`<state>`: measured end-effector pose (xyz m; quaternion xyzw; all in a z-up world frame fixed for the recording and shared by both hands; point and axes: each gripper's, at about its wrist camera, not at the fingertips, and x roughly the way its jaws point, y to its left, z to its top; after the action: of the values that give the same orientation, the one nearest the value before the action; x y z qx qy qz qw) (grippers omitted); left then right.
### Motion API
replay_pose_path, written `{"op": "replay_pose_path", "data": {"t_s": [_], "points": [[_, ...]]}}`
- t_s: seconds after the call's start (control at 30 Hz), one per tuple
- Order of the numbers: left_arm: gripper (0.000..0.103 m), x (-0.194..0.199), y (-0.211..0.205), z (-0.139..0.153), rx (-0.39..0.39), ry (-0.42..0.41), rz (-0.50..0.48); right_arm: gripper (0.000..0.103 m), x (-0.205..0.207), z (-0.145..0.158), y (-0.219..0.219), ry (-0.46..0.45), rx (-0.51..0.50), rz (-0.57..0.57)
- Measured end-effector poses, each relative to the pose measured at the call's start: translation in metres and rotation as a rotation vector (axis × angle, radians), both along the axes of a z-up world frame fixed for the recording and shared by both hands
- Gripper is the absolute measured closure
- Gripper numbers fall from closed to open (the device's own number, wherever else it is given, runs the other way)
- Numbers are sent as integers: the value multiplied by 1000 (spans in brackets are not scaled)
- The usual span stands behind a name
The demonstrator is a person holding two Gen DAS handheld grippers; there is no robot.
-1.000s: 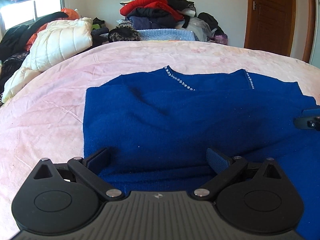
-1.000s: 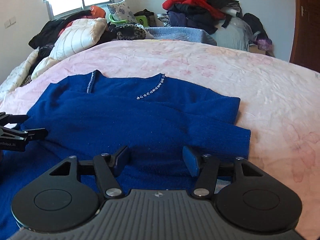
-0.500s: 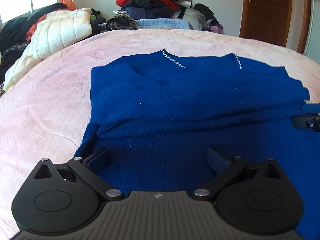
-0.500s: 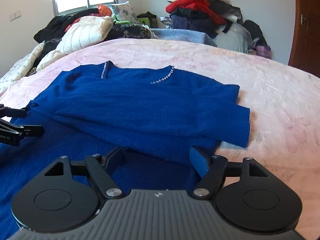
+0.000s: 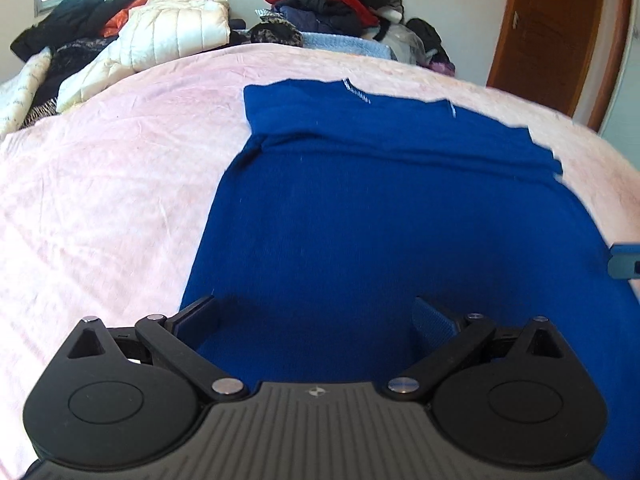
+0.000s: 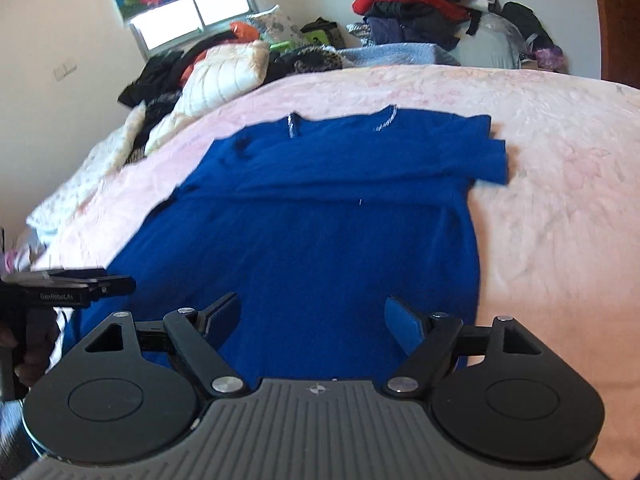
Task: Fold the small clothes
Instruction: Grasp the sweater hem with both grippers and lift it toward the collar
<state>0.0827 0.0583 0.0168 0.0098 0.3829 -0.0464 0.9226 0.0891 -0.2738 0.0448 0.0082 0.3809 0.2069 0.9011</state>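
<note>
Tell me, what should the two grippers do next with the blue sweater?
Probably grip the near hem of the blue knit sweater and fold it up toward the collar. Its sleeves already lie folded across the chest, and both the left gripper and right gripper are open above the hem.

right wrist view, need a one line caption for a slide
Open right gripper above a blue sweater with sleeves folded across its chest, on a pink bedspread.

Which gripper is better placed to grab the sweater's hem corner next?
Either: left gripper sits open over the blue sweater's left edge, right gripper open over its right edge. Likely both together.
</note>
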Motion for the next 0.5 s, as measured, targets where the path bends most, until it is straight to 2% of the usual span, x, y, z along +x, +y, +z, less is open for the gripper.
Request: {"op": "replay_pose_path", "data": {"t_s": [0.03, 0.1, 0.17, 0.27, 0.37, 0.5], "points": [[0, -12, -5, -4, 68, 11, -32, 21, -14, -5, 9, -5, -91, 31], [0, -40, -5, -6, 148, -28, -94, 21, -43, -14, 24, -29, -261, 90], [0, -62, -2, -4, 220, -37, -145, 21, -73, -15, 27, -89, -331, 132], [0, -87, 14, 2, 285, -8, -162, 19, -98, -10, 18, -66, -343, 117], [0, -107, 36, 8, 322, 28, -125, 17, -114, -5, 5, -39, -347, 60], [0, -126, 56, 22, 293, 26, -59, 17, -131, 4, -12, -35, -303, -26]]}}
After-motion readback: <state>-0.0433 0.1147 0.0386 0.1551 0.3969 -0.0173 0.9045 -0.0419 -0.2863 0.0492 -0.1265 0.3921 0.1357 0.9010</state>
